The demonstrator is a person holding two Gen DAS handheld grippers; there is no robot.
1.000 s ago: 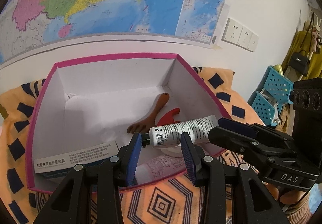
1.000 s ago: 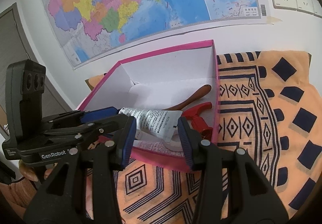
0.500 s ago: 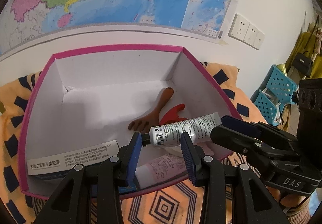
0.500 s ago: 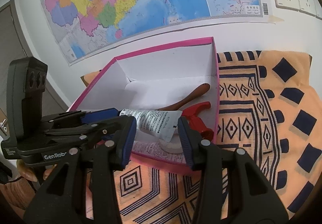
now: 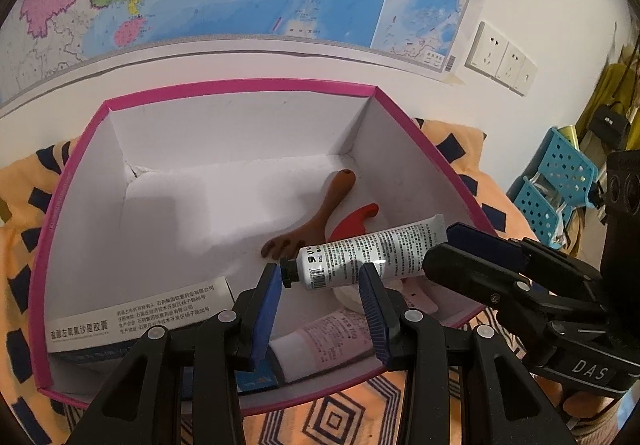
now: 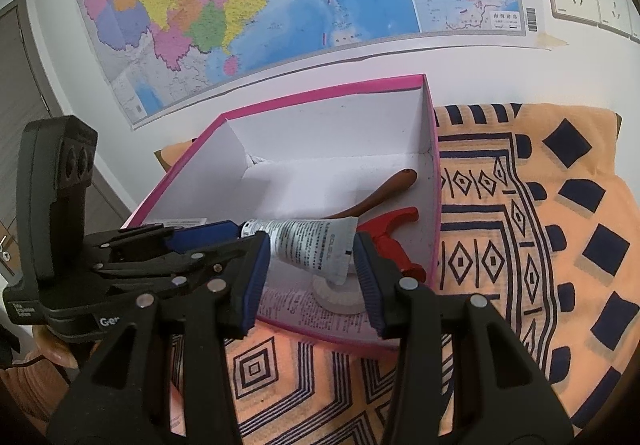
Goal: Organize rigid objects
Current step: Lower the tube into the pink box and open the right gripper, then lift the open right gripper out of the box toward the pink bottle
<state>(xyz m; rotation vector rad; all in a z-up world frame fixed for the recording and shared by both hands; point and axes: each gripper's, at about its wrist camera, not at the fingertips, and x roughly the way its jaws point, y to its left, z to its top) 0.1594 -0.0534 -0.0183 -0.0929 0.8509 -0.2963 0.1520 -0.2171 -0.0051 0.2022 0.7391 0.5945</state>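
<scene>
A white printed tube with a black cap (image 5: 360, 253) hangs in the air over the near right corner of a pink-rimmed box (image 5: 240, 85). Its cap end sits at the tips of my left gripper (image 5: 320, 273), touching the left pad. Its crimped end goes in between the fingers of my right gripper (image 5: 438, 245). In the right wrist view the tube (image 6: 312, 245) spans my right gripper (image 6: 312, 251), and its cap end comes out from between the tips of the left gripper (image 6: 248, 235). Both grippers are closed on the tube.
Inside the box (image 6: 320, 93) lie a brown wooden fork (image 5: 316, 221), a red-handled tool (image 5: 354, 223), a white medicine carton (image 5: 136, 317), a pink tube (image 5: 332, 337) and a white round piece (image 6: 336, 293). An orange patterned cloth (image 6: 540, 245) covers the table. Blue baskets (image 5: 560, 189) stand at the right.
</scene>
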